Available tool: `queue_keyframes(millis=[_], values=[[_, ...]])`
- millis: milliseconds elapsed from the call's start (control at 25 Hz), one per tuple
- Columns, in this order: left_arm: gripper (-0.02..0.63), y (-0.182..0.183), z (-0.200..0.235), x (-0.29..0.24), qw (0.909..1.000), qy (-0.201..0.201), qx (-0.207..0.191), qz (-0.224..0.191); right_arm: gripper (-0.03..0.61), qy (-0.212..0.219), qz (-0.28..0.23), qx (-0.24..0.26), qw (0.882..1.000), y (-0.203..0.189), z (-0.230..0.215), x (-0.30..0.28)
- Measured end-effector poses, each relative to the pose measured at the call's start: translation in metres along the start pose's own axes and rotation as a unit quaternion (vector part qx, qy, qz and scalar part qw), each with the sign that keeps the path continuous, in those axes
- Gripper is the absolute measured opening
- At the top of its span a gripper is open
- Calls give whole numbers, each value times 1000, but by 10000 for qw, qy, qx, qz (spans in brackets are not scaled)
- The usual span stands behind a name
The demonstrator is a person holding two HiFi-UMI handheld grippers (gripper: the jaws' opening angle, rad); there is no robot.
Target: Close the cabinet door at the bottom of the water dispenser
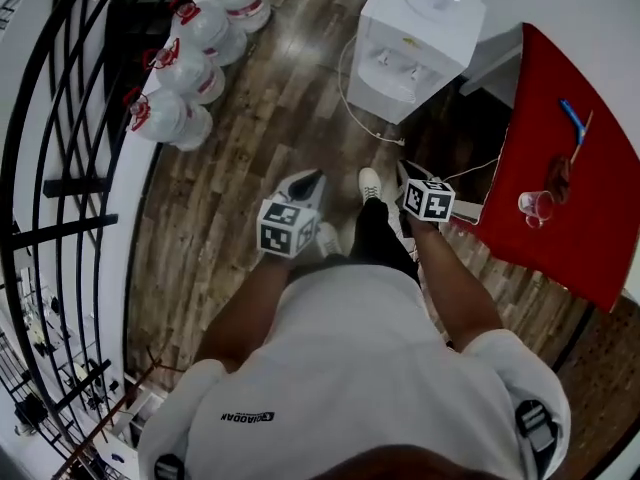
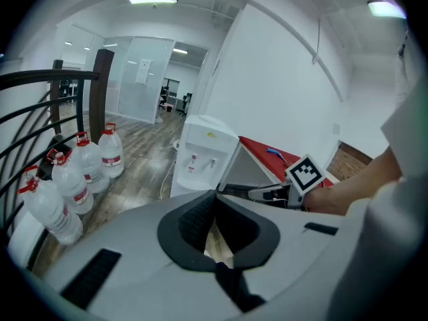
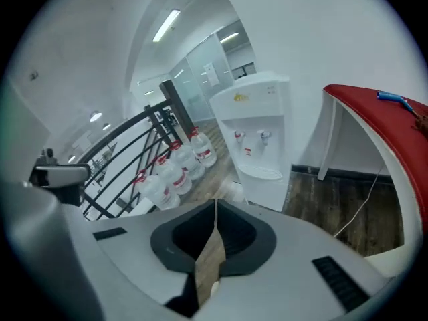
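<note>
Though illegible, red labels on water bottles (image 1: pixel 188 68), yellow water dispenser (image 3: pixel 257 129) logo; left gripper (image 2: pixel 214 192), right gripper (image 3: pixel 215 202) jaws together, empty.

The wood-plank floor (image 1: pixel 250 118) bore the white water dispenser (image 1: pixel 415 43), four red-capped water bottles (image 1: pixel 185 68) (ranged in a row) and a red table (image 1: pixel 590 248), on which a clear cup (image 1: pixel 537 206) stood.

- The left tongs (image 1: pixel 314 176) and right tongs (image 1: pixel 404 166) are carrying cubes (image 1: pixel 287 226) patterned in black-and-white squares.
- The water dispenser (image 1: pixel 415 43) ahead of them is showing plain white.
- The bottles (image 1: pixel 185 68) left of the left tongs are showing red caps and labels.
- The table (image 1: pixel 590 228) right of the right tongs is showing red.
</note>
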State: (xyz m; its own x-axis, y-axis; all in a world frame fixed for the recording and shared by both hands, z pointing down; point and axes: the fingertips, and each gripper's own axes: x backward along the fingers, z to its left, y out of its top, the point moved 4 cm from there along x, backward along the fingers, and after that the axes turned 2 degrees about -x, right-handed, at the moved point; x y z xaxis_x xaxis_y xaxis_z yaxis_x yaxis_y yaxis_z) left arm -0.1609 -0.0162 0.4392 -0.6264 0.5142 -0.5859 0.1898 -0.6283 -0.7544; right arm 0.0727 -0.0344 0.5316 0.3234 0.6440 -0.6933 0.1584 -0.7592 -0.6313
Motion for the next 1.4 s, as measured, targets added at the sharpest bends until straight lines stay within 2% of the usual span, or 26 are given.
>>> queue_keyframes(millis=[160, 320, 520, 800, 1080, 1240, 1400], values=[[-3, 9, -17, 24, 9994, -162, -21, -309, 32, 619, -304, 334, 9971, 7, 42, 58], [-3, 14, -32, 50, 9980, -367, -146, -497, 32, 982, -763, 575, 9906, 26, 78, 114], [-3, 25, -66, 71, 9946, -600, -215, -816, 32, 1283, -1114, 583, 9837, 40, 97, 174], [-3, 40, -117, 82, 9883, -544, -225, -1408, 26, 1829, -1610, 592, 9680, 31, 92, 233], [-3, 50, -188, 94, 9809, -640, -454, -1782, 23, 1977, -2214, 829, 9513, 29, 83, 302], [-3, 45, -218, 101, 9794, -654, -661, -1792, 23, 1921, -2347, 947, 9482, 18, 71, 332], [-3, 32, -237, 106, 9796, -600, -740, -1769, 23, 1849, -2370, 860, 9499, -2, 53, 352]])
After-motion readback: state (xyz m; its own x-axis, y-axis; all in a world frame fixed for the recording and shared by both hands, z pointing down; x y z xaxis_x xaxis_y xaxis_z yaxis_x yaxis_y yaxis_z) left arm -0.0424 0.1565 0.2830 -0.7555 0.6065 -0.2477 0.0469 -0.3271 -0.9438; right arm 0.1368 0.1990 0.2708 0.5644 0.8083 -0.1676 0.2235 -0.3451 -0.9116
